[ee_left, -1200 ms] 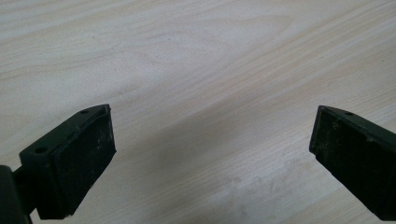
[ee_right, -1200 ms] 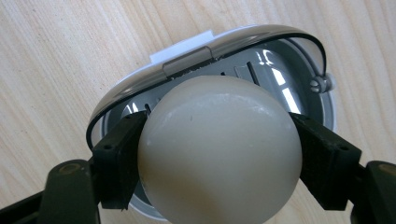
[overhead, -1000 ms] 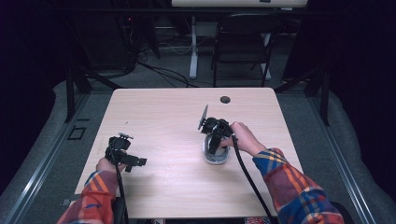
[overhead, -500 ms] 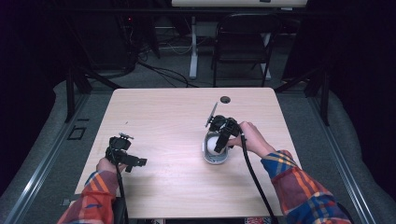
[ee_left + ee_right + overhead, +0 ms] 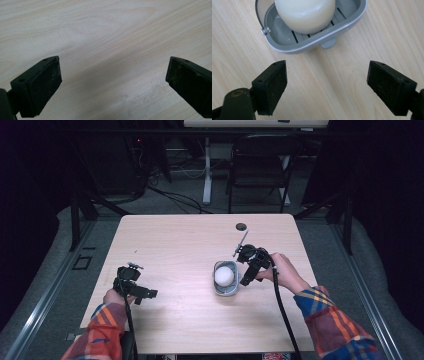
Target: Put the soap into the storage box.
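Observation:
A grey soap dish point(image 5: 226, 292) with a thin wire handle sits right of the table's middle, holding a round white soap bar point(image 5: 224, 276). My right gripper point(image 5: 246, 279) hovers just to the right of the dish, apart from it. In the right gripper view its jaws have just been opening and stand apart over bare wood point(image 5: 327, 87) with nothing between them; the dish point(image 5: 312, 45) and soap point(image 5: 305, 12) lie just beyond the tips. My left gripper point(image 5: 145, 294) rests near the table's front left, open over bare wood point(image 5: 112, 82).
The light wooden table point(image 5: 180, 240) has a small black round grommet point(image 5: 241, 226) near its far edge. A dark folding chair point(image 5: 260, 165) and cables on the floor lie behind the table. Dark curtains surround the space.
My right gripper has drawn back to the right from over the dish and its jaws have opened, leaving the white soap lying in the dish. The left gripper has stayed put.

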A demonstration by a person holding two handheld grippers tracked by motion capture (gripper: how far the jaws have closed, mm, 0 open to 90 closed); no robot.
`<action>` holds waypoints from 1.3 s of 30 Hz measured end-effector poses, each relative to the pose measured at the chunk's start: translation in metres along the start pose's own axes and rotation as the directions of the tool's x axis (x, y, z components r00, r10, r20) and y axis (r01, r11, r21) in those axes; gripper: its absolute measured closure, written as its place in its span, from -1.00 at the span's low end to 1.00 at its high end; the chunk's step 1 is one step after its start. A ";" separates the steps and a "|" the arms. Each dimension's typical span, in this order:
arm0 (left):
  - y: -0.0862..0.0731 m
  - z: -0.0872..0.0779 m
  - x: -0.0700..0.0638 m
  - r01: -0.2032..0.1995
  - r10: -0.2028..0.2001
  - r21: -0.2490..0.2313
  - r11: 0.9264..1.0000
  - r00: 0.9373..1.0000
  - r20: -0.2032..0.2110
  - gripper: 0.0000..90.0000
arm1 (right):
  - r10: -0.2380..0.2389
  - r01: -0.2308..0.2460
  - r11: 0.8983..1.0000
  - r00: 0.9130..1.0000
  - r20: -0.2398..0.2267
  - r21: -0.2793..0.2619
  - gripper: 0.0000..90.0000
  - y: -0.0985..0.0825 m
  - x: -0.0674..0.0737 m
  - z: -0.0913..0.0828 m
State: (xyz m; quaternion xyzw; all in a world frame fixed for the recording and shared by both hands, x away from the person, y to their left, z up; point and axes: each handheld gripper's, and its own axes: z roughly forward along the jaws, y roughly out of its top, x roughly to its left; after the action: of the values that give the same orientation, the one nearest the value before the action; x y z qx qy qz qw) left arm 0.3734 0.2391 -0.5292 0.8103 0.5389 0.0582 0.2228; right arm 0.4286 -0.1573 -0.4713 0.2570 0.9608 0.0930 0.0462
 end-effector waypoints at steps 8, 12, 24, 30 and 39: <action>0.000 0.000 0.000 0.001 -0.001 0.000 1.000 1.000 0.000 -1.00 | 0.019 -0.018 1.000 1.000 0.021 -0.018 -0.72 -0.022 0.001 -0.009; 0.000 0.000 0.000 -0.002 0.002 0.000 1.000 1.000 -0.002 -1.00 | 0.036 -0.035 0.999 0.999 0.038 -0.022 -0.78 -0.038 0.001 -0.013; 0.000 0.001 0.000 -0.004 0.004 0.006 1.000 1.000 -0.004 -1.00 | 0.072 -0.072 0.997 0.996 0.048 -0.008 -0.90 -0.072 -0.001 -0.014; 0.000 0.001 -0.001 -0.005 0.005 0.008 1.000 1.000 -0.002 -0.99 | 0.085 -0.086 0.996 0.996 0.038 0.016 -0.91 -0.088 0.001 -0.007; 0.000 0.001 -0.001 -0.003 0.003 0.007 1.000 1.000 0.000 -0.99 | 0.096 -0.098 0.994 0.994 0.053 0.037 -0.94 -0.108 0.005 0.002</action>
State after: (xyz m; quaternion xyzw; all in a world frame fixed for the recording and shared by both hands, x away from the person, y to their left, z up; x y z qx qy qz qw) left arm 0.3736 0.2381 -0.5298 0.8118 0.5379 0.0567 0.2200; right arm 0.3719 -0.2462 -0.4955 0.3065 0.9474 0.0696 0.0611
